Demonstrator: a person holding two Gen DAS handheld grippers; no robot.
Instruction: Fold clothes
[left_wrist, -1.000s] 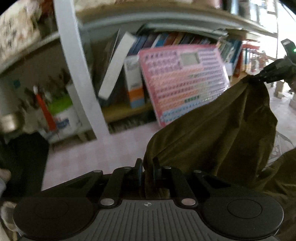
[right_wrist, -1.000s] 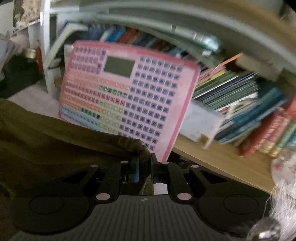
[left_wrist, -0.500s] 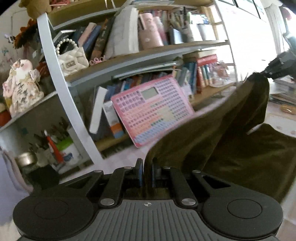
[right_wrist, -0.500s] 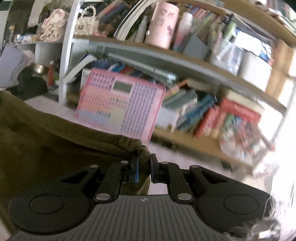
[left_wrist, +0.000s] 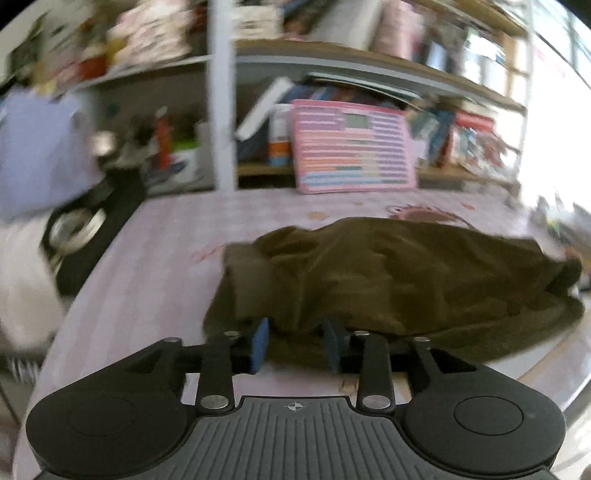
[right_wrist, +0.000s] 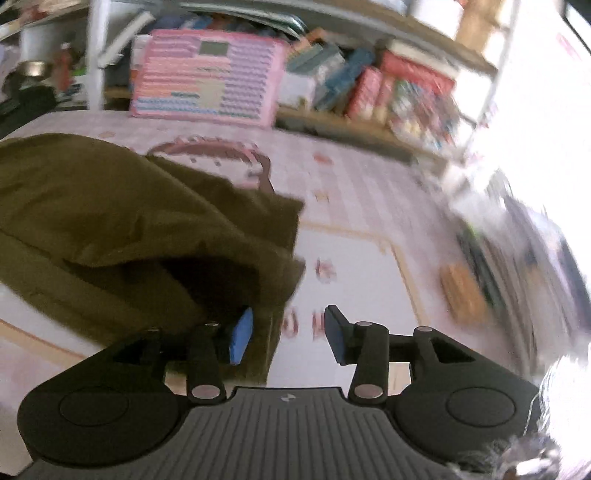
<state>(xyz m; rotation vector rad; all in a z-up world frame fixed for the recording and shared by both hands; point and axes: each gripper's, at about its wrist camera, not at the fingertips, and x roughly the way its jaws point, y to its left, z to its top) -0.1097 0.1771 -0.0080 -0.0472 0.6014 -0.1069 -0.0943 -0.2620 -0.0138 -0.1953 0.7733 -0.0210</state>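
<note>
A pink patterned bench (left_wrist: 155, 280) fills the lower frame below a bookshelf (left_wrist: 332, 62). The olive garment (left_wrist: 388, 273) lies doubled at centre, one fold laid, more likely left. The left gripper (left_wrist: 295, 339) and right gripper (right_wrist: 288, 334) have just been opening; their fingers stand spread, cloth loose between them.

We see a home room: a far bookshelf (left_wrist: 369, 70) crowded with books, a pink toy keyboard (left_wrist: 351, 147), and a pink cartoon-print desk (right_wrist: 369, 192).

Left hand-held gripper (left_wrist: 295, 343), right hand-held gripper (right_wrist: 288, 334): jaws just opening, angled down.
</note>
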